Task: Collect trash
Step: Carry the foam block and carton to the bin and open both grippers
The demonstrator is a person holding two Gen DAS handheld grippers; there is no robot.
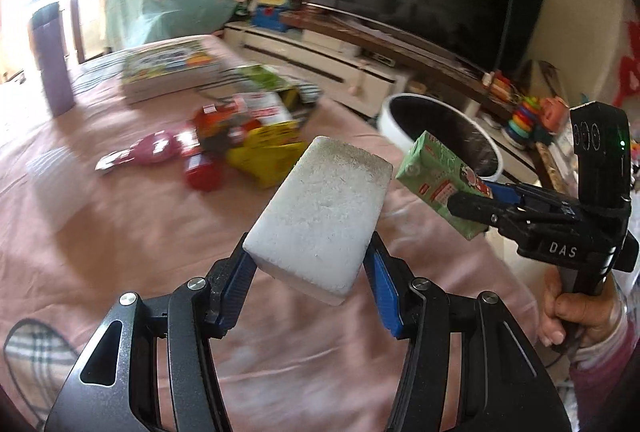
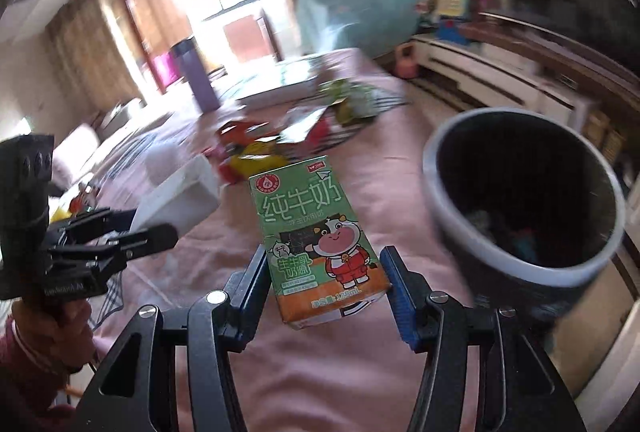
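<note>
1. We see the left tongs (image 1: 310, 274) clamped on a white foam block (image 1: 322, 218), held up above the pink-covered worktop (image 1: 120, 232).
2. The right tongs (image 2: 324, 292) grip a green milk carton (image 2: 316, 236) by its lower end, also lifted off the cloth.
3. The white-rimmed trash bin (image 2: 524, 207) stands just right of the carton, beside the worktop.
4. More wrappers (image 1: 240, 139) lie mid-worktop, near a purple flask (image 1: 52, 59) and a stack of books (image 1: 168, 67).
</note>
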